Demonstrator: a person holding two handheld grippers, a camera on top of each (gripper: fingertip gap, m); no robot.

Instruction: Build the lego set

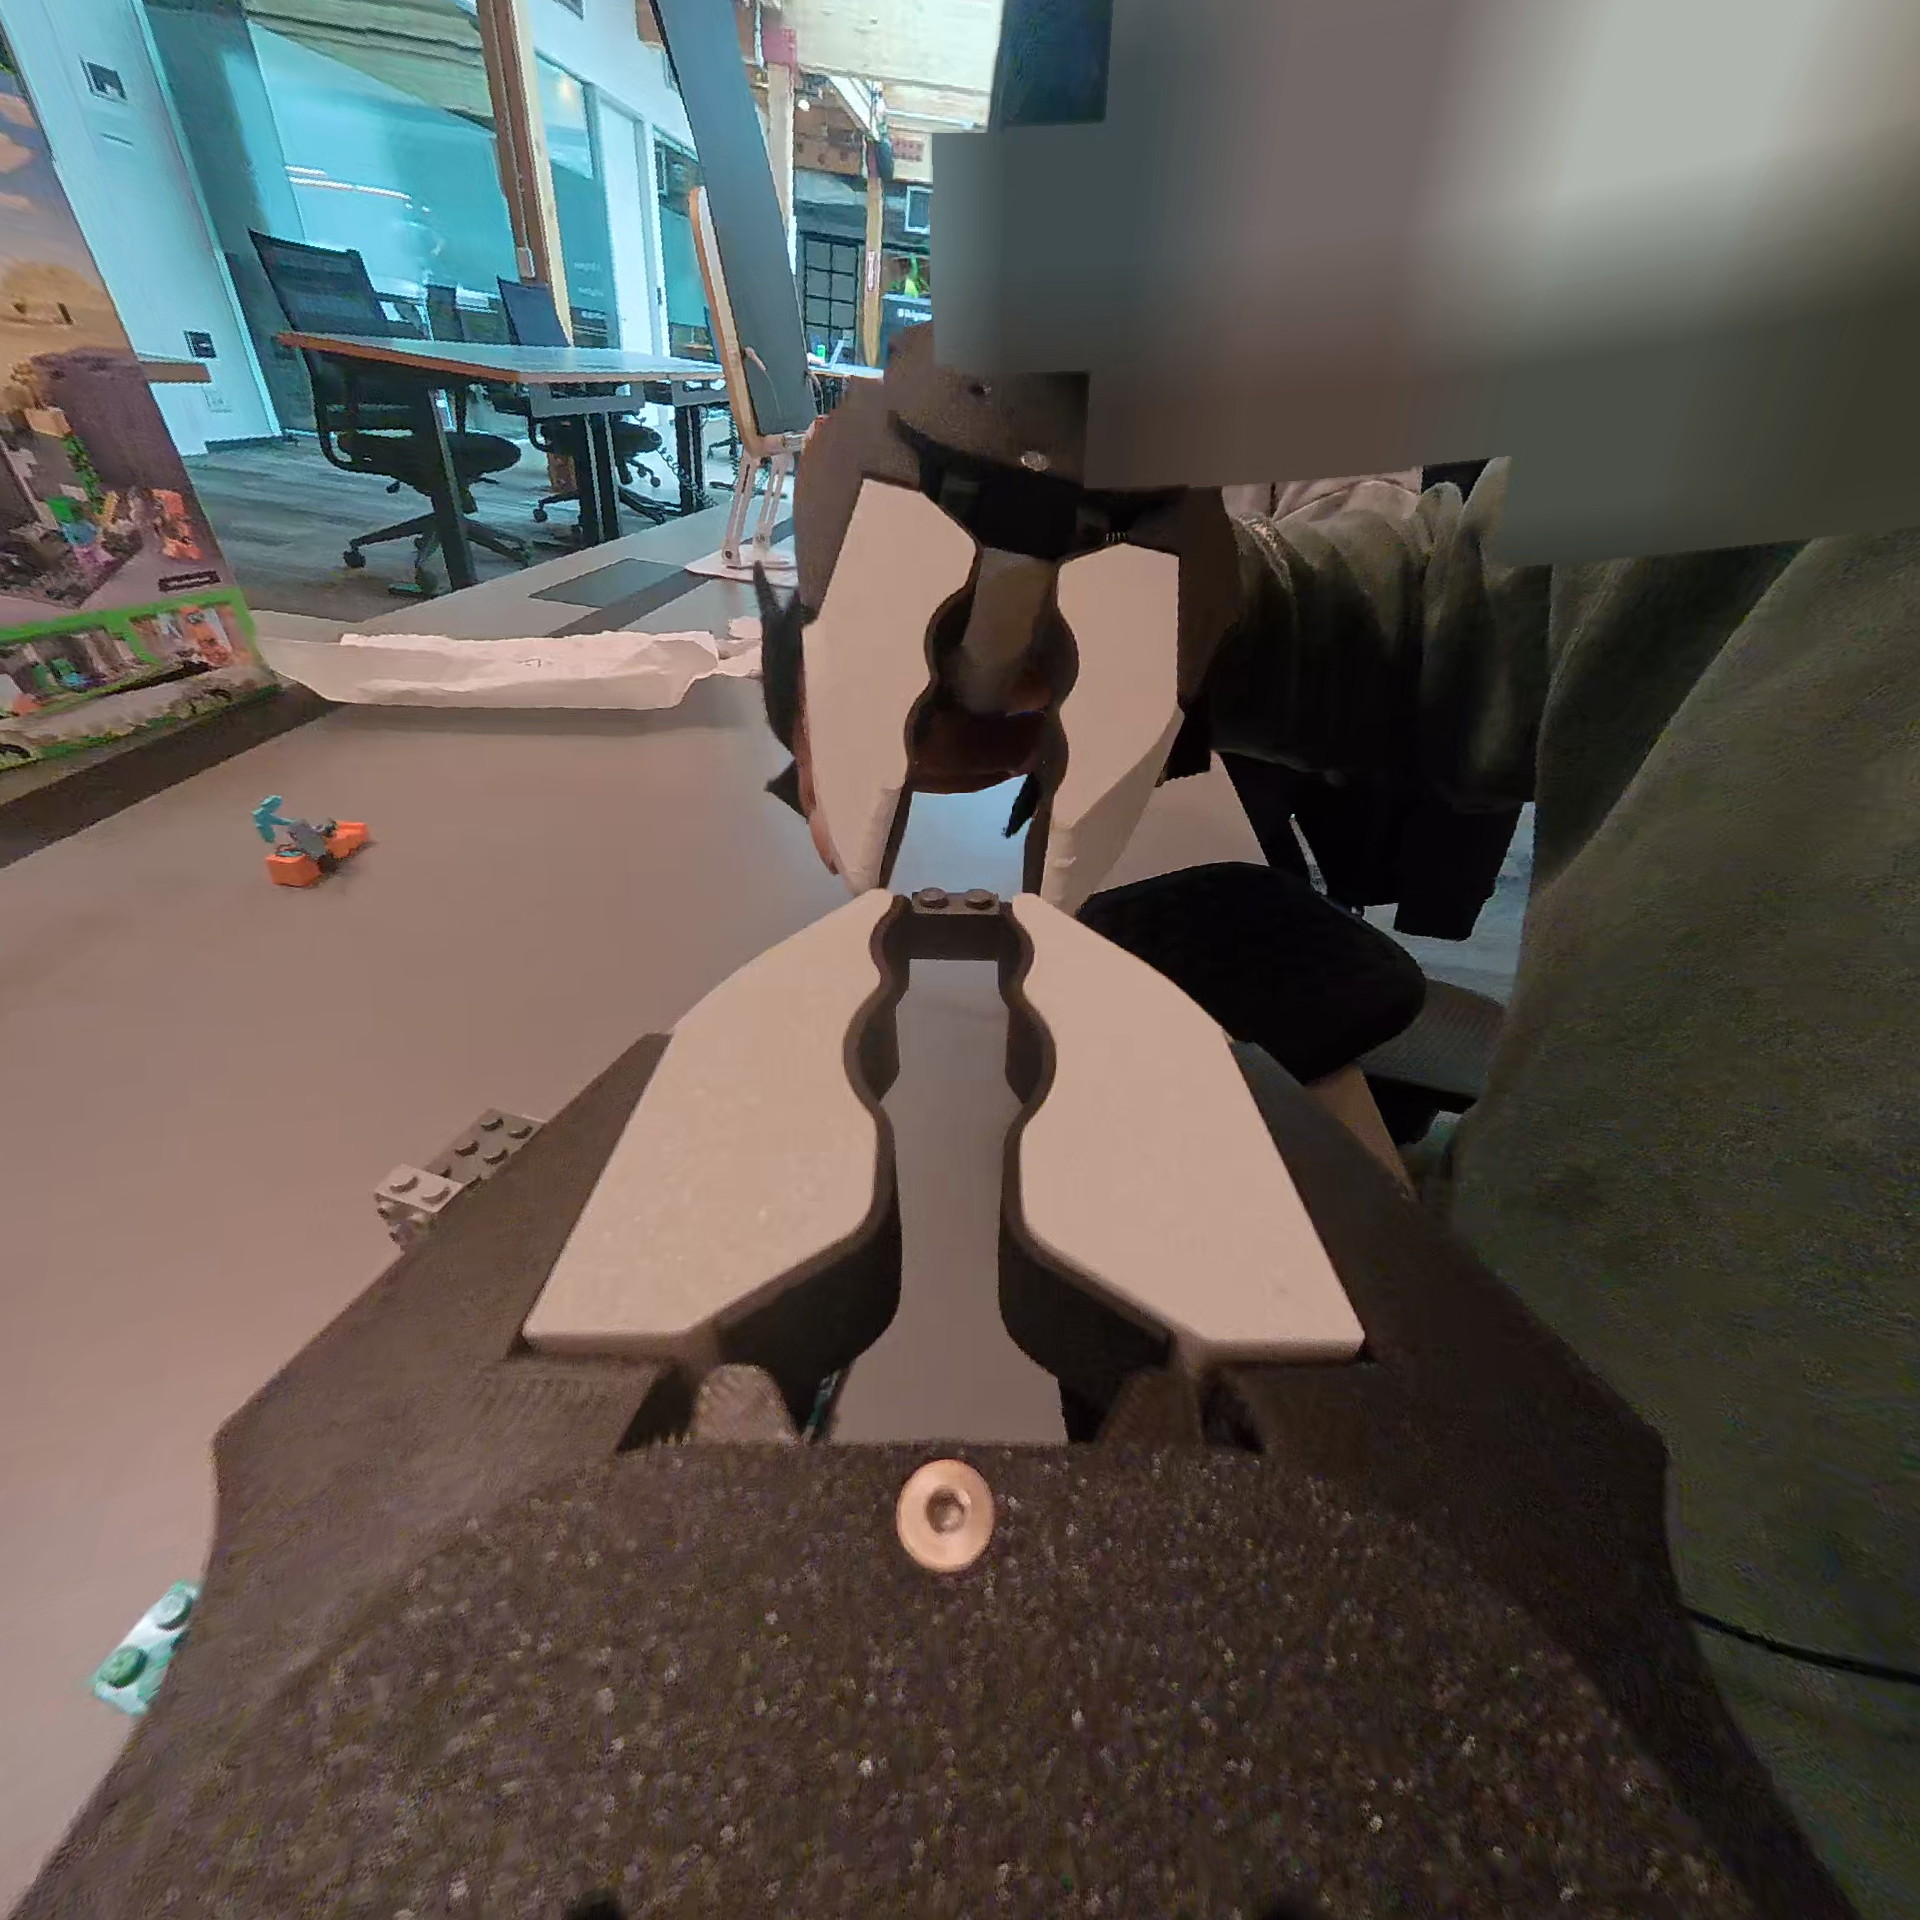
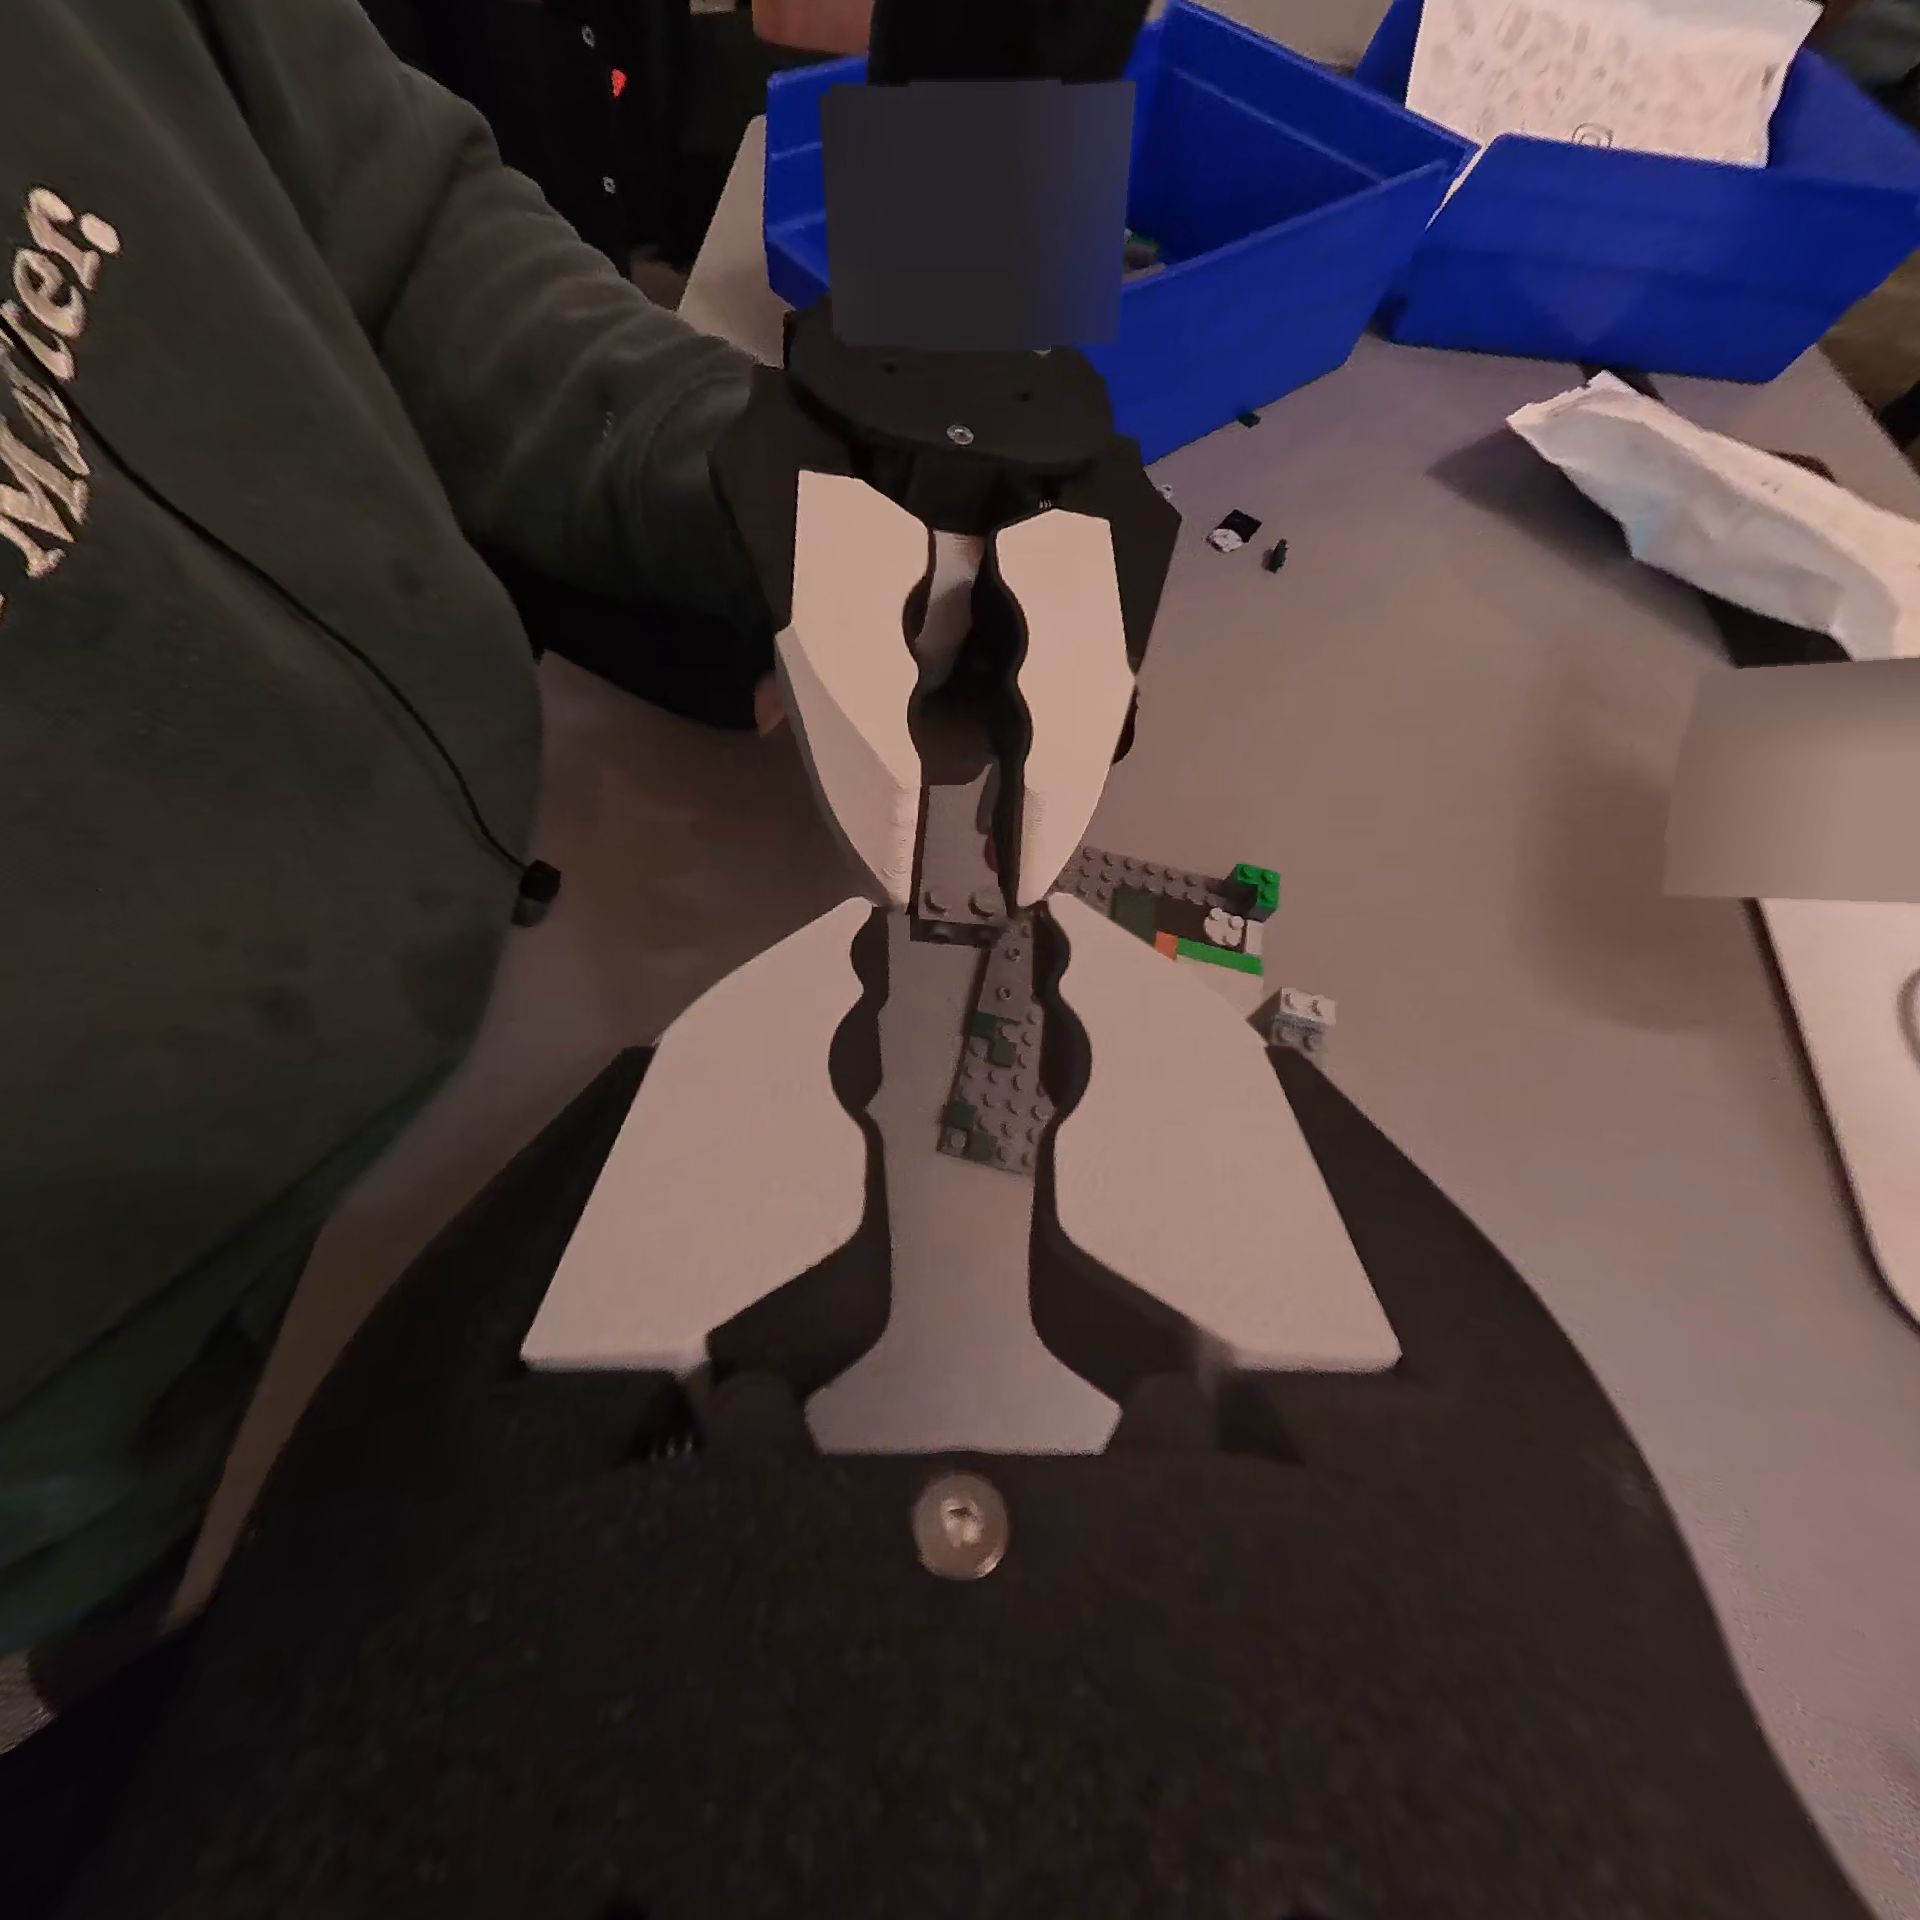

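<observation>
My left gripper [image 1: 953, 906] is shut on a small dark grey two-stud plate [image 1: 953, 901], held by its ends above the table. It shows from the front in the right wrist view [image 2: 961, 896], with the plate [image 2: 958, 906] at its tips. My right gripper [image 2: 954, 914] faces it tip to tip, also seen in the left wrist view [image 1: 961, 881]. Its jaws stand a little wider than the plate and look empty. Below lies the grey baseplate build [image 2: 1000, 1070] with green tiles, a green brick [image 2: 1257, 888] and a white round piece [image 2: 1226, 925].
On the grey table are a light grey brick [image 2: 1301, 1018], grey bricks [image 1: 468, 1164], a small orange and teal build [image 1: 312, 836], the set's box [image 1: 94, 520] and white bags [image 1: 499, 670] [image 2: 1714, 520]. Blue bins [image 2: 1299, 239] stand at the back. A person's green sleeve [image 2: 312, 520] is close. Left and right tips are no more than a few centimetres apart. The white round piece [image 2: 1226, 925] is about equally far from each gripper, around 15 cm.
</observation>
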